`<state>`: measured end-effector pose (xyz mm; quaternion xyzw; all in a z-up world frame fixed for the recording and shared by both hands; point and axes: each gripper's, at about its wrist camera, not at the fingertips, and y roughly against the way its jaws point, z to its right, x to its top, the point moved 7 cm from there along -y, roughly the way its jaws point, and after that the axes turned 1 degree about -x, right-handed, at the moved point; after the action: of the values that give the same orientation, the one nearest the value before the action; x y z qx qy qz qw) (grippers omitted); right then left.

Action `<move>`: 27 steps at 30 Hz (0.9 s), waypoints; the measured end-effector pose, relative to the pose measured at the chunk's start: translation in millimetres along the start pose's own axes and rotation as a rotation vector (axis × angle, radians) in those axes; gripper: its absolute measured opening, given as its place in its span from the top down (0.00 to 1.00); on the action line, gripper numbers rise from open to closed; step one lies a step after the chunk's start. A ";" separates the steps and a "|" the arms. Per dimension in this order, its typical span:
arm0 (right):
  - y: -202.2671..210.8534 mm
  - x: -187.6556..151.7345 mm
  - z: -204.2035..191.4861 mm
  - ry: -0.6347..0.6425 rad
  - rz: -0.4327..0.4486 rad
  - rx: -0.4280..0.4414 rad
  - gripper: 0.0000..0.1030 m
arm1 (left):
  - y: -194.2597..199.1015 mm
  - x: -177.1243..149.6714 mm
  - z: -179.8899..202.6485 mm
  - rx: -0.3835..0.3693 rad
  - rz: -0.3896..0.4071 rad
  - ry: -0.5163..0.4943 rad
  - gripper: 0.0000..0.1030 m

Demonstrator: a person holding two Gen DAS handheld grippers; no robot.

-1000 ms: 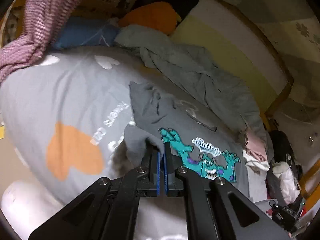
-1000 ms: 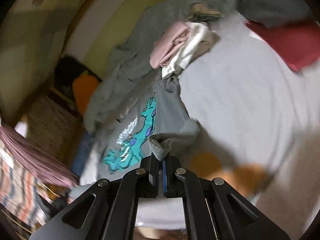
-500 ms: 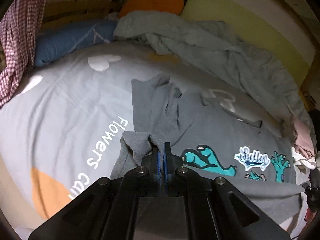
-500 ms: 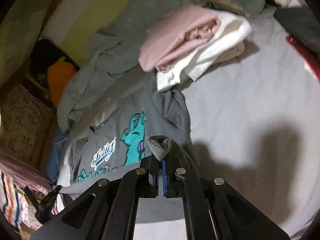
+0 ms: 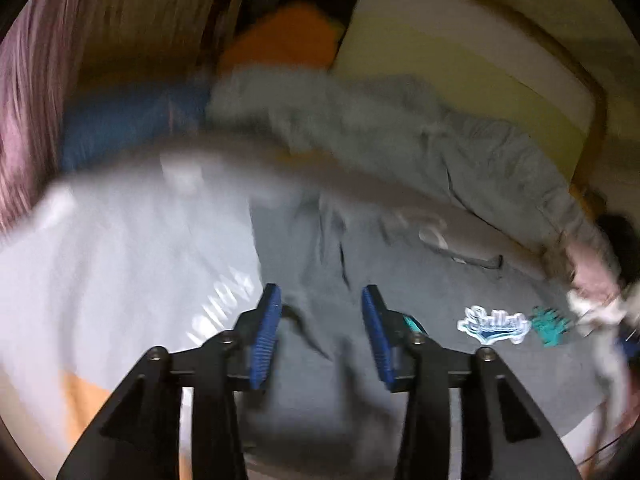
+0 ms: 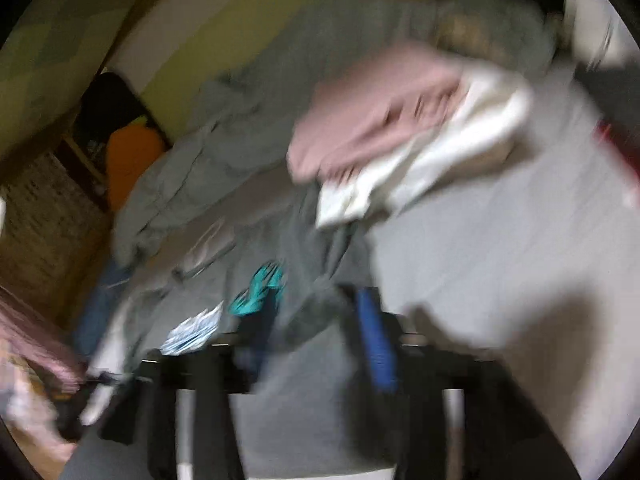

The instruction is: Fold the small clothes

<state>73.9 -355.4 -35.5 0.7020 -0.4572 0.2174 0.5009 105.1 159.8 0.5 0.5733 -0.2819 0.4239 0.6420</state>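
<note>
A small grey sweatshirt (image 5: 352,276) with a teal monster print and a white-blue logo (image 5: 494,324) lies spread on the bed. My left gripper (image 5: 320,308) hovers over its left part, jaws opening, blue pads apart, and the cloth lies loose below them. In the blurred right wrist view the same sweatshirt (image 6: 288,364) lies under my right gripper (image 6: 316,320), whose jaws are also opening; its blue pad (image 6: 374,340) shows on the right. Grey cloth sits between the fingers, no longer pinched.
A light grey bedcover with orange hearts (image 5: 120,248) carries everything. A rumpled grey blanket (image 5: 400,128) lies along the yellow headboard (image 5: 460,64). Folded pink and white clothes (image 6: 400,140) sit at the sweatshirt's right end. An orange cushion (image 5: 288,36) and a blue pillow (image 5: 128,120) lie at the back.
Both grippers were shut on folds of the sweatshirt's hem and have let go, their jaws now apart. The cloth has dropped flat onto the bed. Both views are blurred from motion.
</note>
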 end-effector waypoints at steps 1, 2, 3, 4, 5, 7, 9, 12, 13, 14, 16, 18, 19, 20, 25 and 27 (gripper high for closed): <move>5.7 1.6 -3.2 0.034 0.021 -0.012 0.49 | 11.3 3.6 6.9 0.016 0.052 -0.059 0.53; 11.0 1.3 -10.3 0.080 0.035 -0.017 0.49 | 19.5 5.0 13.9 -0.003 0.084 -0.094 0.50; 13.2 -0.6 -17.3 0.111 0.032 -0.003 0.49 | 25.6 4.4 22.9 -0.044 0.099 -0.122 0.50; 12.4 -4.3 -25.7 0.141 0.014 0.028 0.49 | 28.2 0.2 35.5 -0.098 0.088 -0.152 0.50; 6.3 -13.5 -39.3 0.186 -0.030 0.070 0.49 | 26.4 -5.2 47.0 -0.127 0.056 -0.179 0.50; -1.7 -27.3 -57.1 0.255 -0.081 0.093 0.49 | 16.0 -21.1 70.5 -0.165 -0.024 -0.226 0.50; -13.6 -45.7 -80.9 0.354 -0.124 0.111 0.49 | 2.5 -38.7 91.0 -0.209 -0.105 -0.252 0.50; -31.7 -72.8 -108.8 0.483 -0.180 0.115 0.49 | -18.7 -62.8 119.1 -0.209 -0.189 -0.321 0.50; -38.6 -78.6 -115.2 0.505 -0.207 0.122 0.49 | -25.3 -69.0 125.5 -0.205 -0.206 -0.340 0.50; -44.7 -83.7 -118.8 0.513 -0.233 0.120 0.49 | -30.9 -72.9 130.6 -0.201 -0.221 -0.350 0.50; -64.1 -89.9 -119.2 0.507 -0.296 0.075 0.49 | -44.2 -80.1 136.0 -0.192 -0.258 -0.356 0.50; -79.7 -90.3 -113.6 0.495 -0.316 0.036 0.49 | -56.0 -85.0 138.0 -0.166 -0.279 -0.360 0.50; -83.5 -89.2 -111.4 0.495 -0.307 0.020 0.49 | -59.1 -87.3 135.3 -0.155 -0.283 -0.357 0.49; -86.5 -86.5 -107.9 0.497 -0.285 0.003 0.49 | -61.9 -88.7 135.3 -0.148 -0.282 -0.353 0.48; -89.8 -74.7 -90.6 0.459 -0.231 -0.034 0.50 | -68.9 -88.6 135.1 -0.132 -0.264 -0.348 0.44; -91.2 -70.3 -83.4 0.419 -0.228 -0.034 0.51 | -69.9 -87.0 133.3 -0.139 -0.270 -0.331 0.44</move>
<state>130.8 -243.1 -101.5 0.6799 -0.2648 0.2927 0.6180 140.4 11.8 -83.6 0.6220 -0.3327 0.2141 0.6758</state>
